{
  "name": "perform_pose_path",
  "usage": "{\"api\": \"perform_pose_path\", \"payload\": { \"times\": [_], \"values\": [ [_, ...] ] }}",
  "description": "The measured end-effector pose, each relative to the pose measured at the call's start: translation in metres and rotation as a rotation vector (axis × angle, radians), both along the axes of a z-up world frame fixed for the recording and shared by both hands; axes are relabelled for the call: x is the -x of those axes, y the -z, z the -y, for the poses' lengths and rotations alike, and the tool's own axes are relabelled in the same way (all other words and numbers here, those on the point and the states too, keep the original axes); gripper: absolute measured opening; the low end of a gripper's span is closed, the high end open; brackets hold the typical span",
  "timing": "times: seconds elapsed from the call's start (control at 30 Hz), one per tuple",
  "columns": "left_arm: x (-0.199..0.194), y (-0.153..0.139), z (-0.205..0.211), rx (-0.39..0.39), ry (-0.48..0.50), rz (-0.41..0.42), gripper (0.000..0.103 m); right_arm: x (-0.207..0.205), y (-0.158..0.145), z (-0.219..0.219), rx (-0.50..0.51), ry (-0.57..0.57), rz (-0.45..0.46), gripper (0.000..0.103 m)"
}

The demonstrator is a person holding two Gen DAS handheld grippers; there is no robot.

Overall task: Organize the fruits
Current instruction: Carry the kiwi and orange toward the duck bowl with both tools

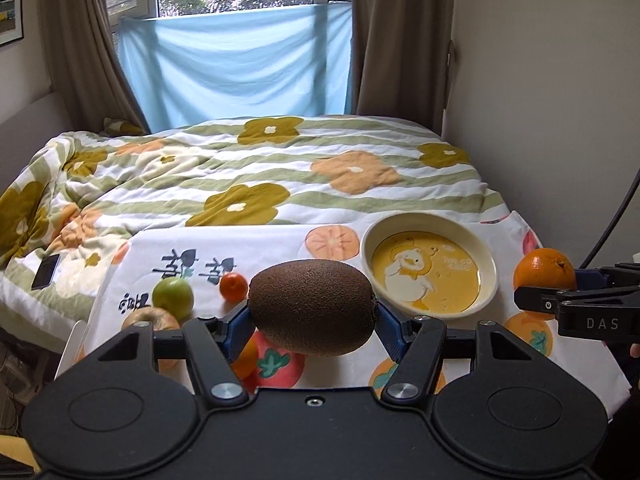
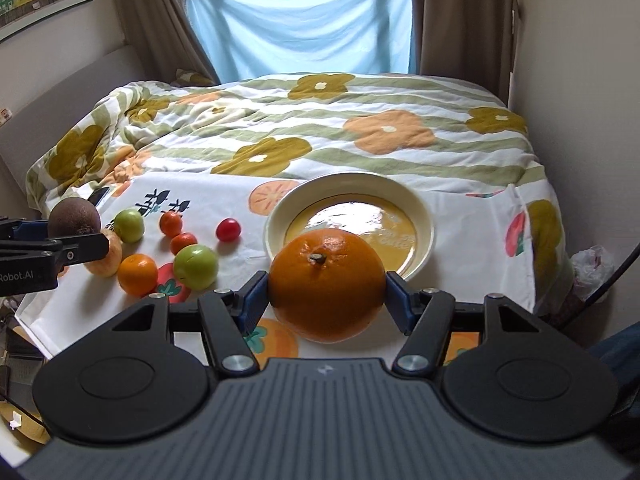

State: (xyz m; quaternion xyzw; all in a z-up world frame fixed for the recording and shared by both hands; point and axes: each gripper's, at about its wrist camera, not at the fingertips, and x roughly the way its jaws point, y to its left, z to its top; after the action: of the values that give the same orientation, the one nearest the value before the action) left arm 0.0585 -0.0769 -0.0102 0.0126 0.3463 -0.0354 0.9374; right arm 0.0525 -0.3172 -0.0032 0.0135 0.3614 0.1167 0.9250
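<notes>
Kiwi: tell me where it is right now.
The kiwi is clamped between the left gripper's fingers, held above the fruit-print cloth, left of the yellow bowl. The right wrist view shows it at far left, above the loose fruit.

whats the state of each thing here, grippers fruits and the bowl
left gripper: shut on the kiwi, held above the cloth
right gripper: shut on the big orange, stem up, near the bowl
bowl: upright, no fruit in it
green apples: two, loose on the cloth
small orange: loose on the cloth
cherry tomato: loose on the cloth, alone
phone: flat on the quilt, screen dark
</notes>
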Motion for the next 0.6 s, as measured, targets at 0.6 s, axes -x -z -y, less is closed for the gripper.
{"api": "perform_pose_path", "payload": {
  "times": [0.6],
  "values": [
    [-0.142, 0.025, 0.07, -0.058, 0.277, -0.047, 0.068, -0.082, 0.012, 0.056, -0.008, 0.262, -0.046, 0.077]
  ]
}}
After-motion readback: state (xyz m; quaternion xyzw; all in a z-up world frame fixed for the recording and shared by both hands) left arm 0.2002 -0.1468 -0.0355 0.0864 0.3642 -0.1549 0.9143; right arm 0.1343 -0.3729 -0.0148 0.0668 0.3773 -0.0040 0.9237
